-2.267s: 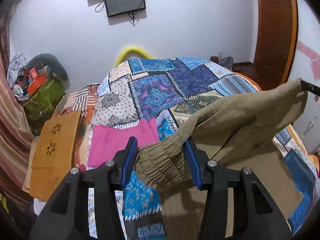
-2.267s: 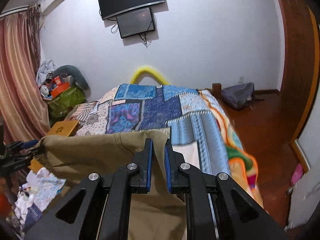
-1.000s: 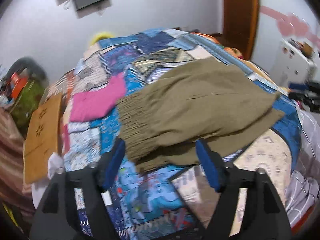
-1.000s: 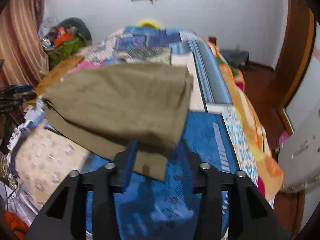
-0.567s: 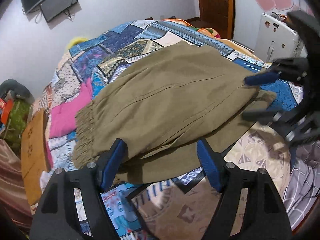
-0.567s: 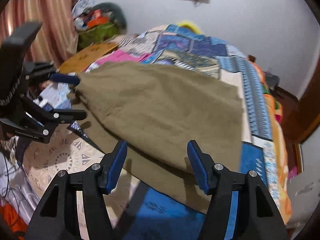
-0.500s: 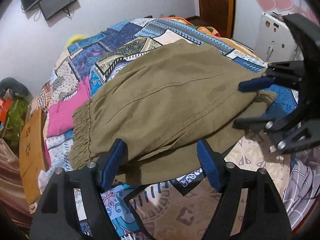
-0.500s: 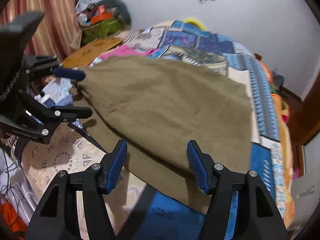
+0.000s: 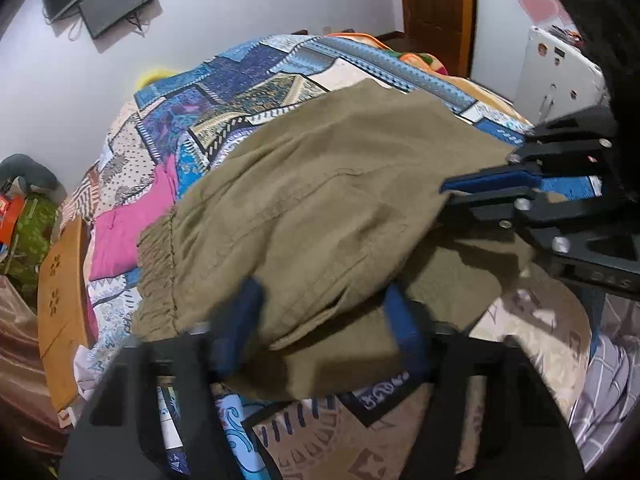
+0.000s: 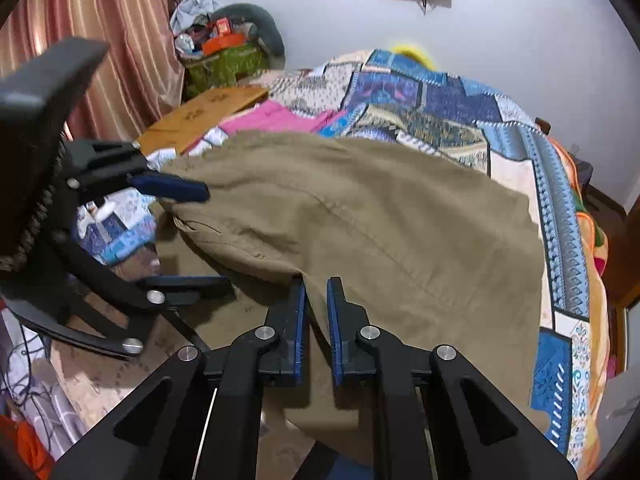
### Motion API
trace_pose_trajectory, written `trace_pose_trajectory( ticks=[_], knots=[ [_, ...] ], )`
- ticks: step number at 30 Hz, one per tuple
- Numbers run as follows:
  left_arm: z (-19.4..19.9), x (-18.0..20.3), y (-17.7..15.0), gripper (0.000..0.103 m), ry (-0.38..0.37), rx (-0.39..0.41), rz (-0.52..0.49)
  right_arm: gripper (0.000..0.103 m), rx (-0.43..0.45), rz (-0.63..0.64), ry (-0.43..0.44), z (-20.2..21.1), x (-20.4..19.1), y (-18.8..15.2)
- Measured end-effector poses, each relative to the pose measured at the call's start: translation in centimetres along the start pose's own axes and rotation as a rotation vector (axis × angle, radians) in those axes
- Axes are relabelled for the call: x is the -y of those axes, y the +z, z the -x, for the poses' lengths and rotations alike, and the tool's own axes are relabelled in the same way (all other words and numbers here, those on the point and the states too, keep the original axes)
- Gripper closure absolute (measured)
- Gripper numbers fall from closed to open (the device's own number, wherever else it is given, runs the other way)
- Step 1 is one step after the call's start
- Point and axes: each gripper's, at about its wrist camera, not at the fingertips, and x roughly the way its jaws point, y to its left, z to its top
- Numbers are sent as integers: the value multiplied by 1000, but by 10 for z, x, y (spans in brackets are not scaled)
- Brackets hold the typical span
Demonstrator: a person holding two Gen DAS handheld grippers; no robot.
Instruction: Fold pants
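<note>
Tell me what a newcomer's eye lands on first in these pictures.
The big olive-brown pants spread over the near part of the patchwork quilt. Next, the right gripper, jaws pinched on the pants' near edge, while the left gripper stands open around the edge nearby. A pink garment lies beyond the waistband.

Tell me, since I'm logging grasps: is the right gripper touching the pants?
Touching. In the right wrist view, the right gripper has its blue pads closed on a pinch of the olive pants at their near edge.

pants (image 10: 380, 216): olive-khaki | quilt (image 10: 440, 108): blue patchwork, patterned | cloth (image 9: 124, 228): pink | tool pads (image 10: 298, 328): blue
</note>
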Motion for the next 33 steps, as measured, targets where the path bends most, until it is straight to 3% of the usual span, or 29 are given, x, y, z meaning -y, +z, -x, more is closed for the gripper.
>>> trace_pose_trajectory(
  ticks=[5, 17, 20, 24, 28, 33],
  knots=[
    [7, -4, 1, 73, -37, -7, 28, 95, 9, -12, 17, 10, 1, 0],
    [17, 7, -18, 74, -55, -21, 36, 95, -22, -11, 29, 18, -14, -18],
    [21, 8, -23, 69, -54, -27, 36, 93, -52, -17, 24, 13, -15, -22],
    [36, -3, -33, 45, -74, -11, 66, 82, -62, -40, 19, 19, -13, -26],
    [54, -27, -39, 44, -55, 29, 143, 76, -40, -80, 18, 36, -6, -28],
    [62, -72, -41, 35, 3, 62, 286, 70, 18, -165, -21, 58, 15, -28]
  ],
)
